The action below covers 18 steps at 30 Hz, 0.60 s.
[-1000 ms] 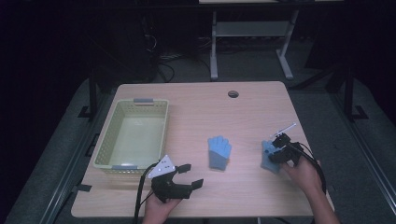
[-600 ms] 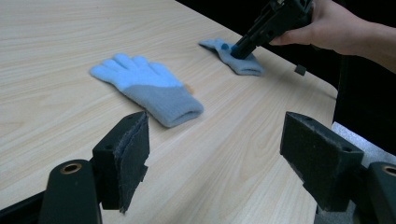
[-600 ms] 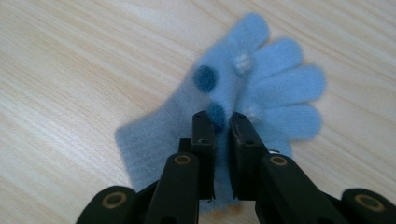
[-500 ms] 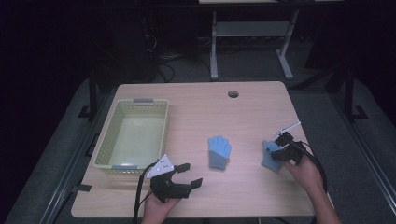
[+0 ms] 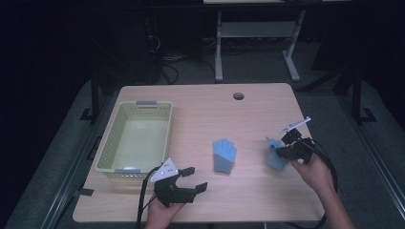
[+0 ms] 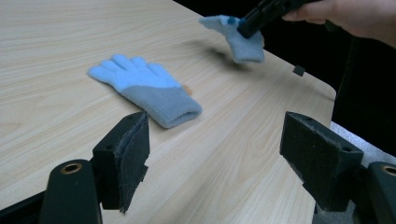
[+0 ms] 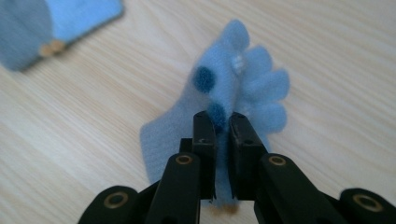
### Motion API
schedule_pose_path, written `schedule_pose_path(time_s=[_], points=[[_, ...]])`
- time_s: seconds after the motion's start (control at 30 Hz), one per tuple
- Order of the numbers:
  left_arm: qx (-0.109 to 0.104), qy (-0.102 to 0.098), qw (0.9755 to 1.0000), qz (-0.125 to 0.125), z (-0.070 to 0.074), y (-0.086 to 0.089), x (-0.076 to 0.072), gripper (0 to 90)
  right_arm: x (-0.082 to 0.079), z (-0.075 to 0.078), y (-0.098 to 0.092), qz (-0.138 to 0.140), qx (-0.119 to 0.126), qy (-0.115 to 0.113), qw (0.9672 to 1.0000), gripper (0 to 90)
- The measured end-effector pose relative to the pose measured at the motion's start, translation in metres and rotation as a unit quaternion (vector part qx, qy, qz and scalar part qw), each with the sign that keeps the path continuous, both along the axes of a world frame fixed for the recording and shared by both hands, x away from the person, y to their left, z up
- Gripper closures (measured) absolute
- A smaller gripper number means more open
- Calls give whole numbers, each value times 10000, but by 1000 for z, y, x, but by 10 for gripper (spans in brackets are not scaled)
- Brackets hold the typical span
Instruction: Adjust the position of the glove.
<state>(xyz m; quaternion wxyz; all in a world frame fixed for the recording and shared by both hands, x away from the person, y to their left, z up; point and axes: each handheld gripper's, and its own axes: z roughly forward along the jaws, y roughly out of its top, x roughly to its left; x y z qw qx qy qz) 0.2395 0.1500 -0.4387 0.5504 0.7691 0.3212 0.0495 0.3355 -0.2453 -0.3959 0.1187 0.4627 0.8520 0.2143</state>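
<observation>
A blue and grey glove (image 5: 224, 155) (image 6: 144, 91) lies flat on the middle of the wooden table (image 5: 210, 109). It also shows blurred at the top left of the right gripper view (image 7: 46, 23). A second glove like it (image 5: 276, 160) (image 7: 252, 84) (image 6: 243, 39) hangs pinched in my right gripper (image 5: 278, 151) (image 7: 222, 116), which is shut on it just above the table at the right. My left gripper (image 5: 197, 179) (image 6: 219, 158) stands open near the front edge with nothing between its jaws, pointing toward the flat glove.
A pale yellow-green basket (image 5: 168, 129) sits on the table's left side, with nothing seen inside. A round cable hole (image 5: 238, 96) is near the far edge. Beyond the table are a dark floor and a stand's legs.
My right gripper has risen a little with the second glove, lifting it off the table. The left gripper and the flat glove have stayed put.
</observation>
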Motion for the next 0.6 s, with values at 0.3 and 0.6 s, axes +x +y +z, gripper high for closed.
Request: schedule_pose_path(time_s=[0.3, 0.6], points=[[-95, 45, 9999, 37, 1, 2, 1, 238, 3, 18, 15, 233, 210, -67, 9995, 827], [-89, 24, 10000, 32, 1, 2, 1, 238, 6, 34, 42, 551, 346, -136, 9978, 826]])
